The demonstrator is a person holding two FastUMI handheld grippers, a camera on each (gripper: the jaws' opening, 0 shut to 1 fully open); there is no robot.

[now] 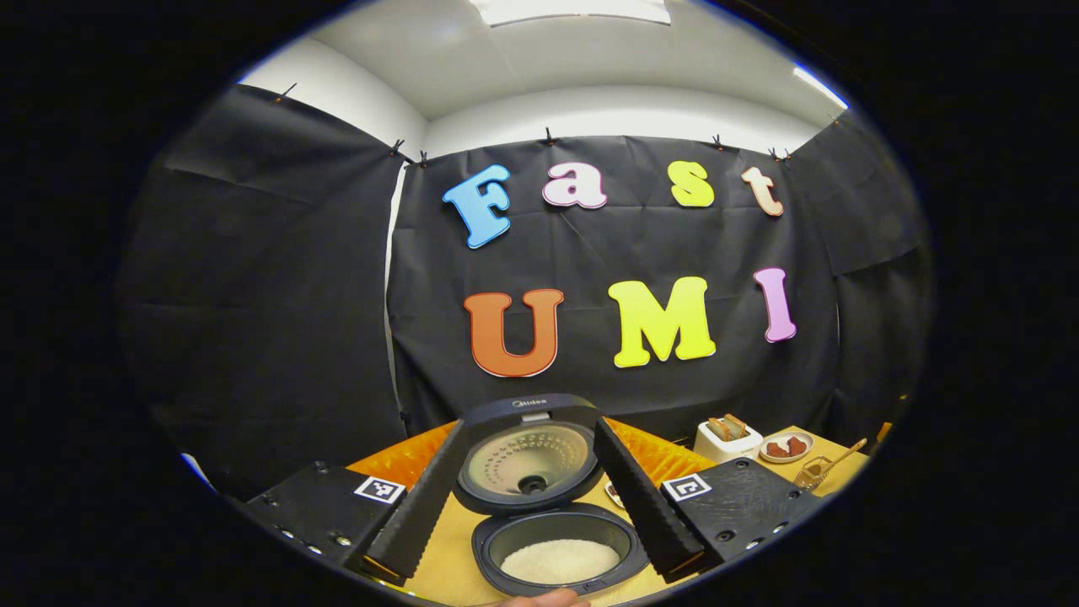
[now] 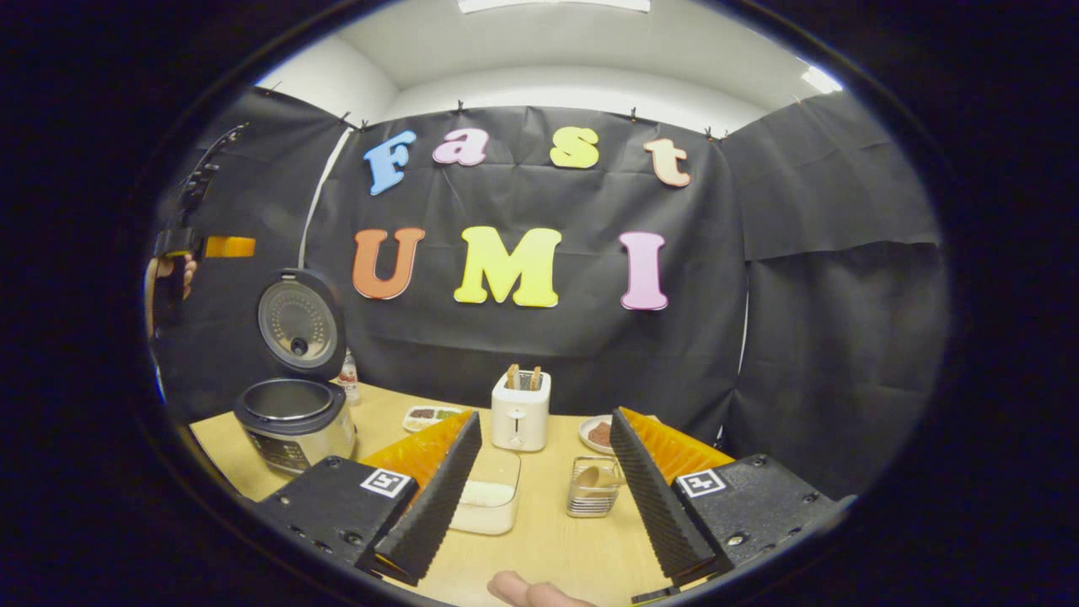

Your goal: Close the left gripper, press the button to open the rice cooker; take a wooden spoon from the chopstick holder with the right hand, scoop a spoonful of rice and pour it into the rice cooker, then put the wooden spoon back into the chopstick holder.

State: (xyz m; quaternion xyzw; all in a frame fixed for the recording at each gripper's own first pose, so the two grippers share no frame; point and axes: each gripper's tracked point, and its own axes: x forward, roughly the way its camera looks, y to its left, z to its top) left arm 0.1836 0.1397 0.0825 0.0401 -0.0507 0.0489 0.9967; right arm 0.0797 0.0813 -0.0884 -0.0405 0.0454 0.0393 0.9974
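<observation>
In the left gripper view, the rice cooker [image 1: 552, 539] stands right below my open left gripper [image 1: 531, 430]. Its lid [image 1: 529, 459] is up, and white rice [image 1: 560, 561] lies in the pot. The wire chopstick holder [image 1: 811, 474] with the wooden spoon [image 1: 843, 458] sits far right. In the right gripper view, my right gripper [image 2: 546, 417] is open and holds nothing. It hovers over the table short of the chopstick holder [image 2: 592, 493], where the wooden spoon [image 2: 595, 477] rests. A clear rice container [image 2: 489, 497] lies beside its left finger. The open rice cooker [image 2: 295, 421] stands at the left.
A white toaster [image 2: 521, 411] stands mid-table with a plate of food [image 2: 599, 433] to its right. A small divided tray [image 2: 426, 414] and a bottle [image 2: 347, 381] sit near the cooker. The left gripper [image 2: 192, 202] and a hand [image 2: 173, 271] hang high above the cooker's left side.
</observation>
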